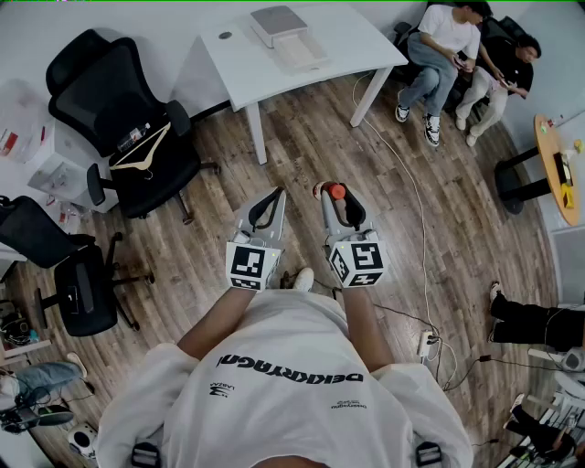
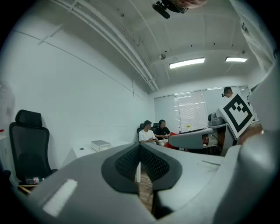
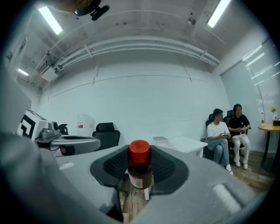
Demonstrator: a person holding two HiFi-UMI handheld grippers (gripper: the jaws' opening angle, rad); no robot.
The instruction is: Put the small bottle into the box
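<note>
A small brown bottle with a red cap [image 1: 335,191] stands upright between the jaws of my right gripper [image 1: 334,196], which is shut on it. In the right gripper view the bottle [image 3: 140,168] fills the middle between the dark pads [image 3: 168,168]. My left gripper [image 1: 274,199] hangs beside it at the same height, shut with nothing in it; its pads [image 2: 153,164] meet in the left gripper view. The white box [image 1: 279,23] sits on the white table [image 1: 238,69] far ahead, well apart from both grippers, and shows small as the box [image 3: 160,141] in the right gripper view.
Black office chairs [image 1: 128,119] stand at the left, one with a wooden hanger [image 1: 142,155]. Two people [image 1: 457,55] sit at the upper right. A cable [image 1: 416,210] runs across the wooden floor to a power strip [image 1: 426,344]. A round orange table [image 1: 559,164] is at the right edge.
</note>
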